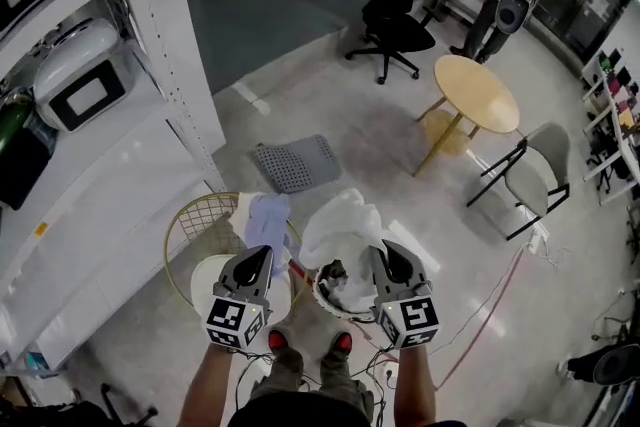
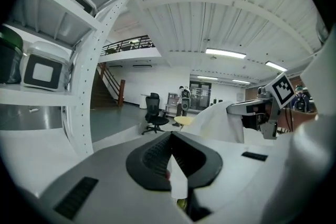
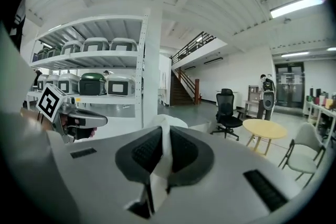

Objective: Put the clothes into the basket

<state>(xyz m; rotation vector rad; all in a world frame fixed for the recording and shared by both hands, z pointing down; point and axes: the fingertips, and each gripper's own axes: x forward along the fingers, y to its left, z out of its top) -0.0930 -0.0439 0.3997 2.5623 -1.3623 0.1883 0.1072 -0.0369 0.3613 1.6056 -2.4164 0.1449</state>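
Left gripper (image 1: 254,261): pinching pale cloth (image 1: 268,219) over basket (image 1: 196,207) rim | right gripper (image 1: 391,257): pinching white garment (image 1: 345,218) | likely light, floppy; grip bunched folds

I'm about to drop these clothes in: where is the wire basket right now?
Head view, lower left: the wire basket stands on the floor beside the white shelf unit, just ahead of the left gripper, whose pale cloth hangs over its rim.
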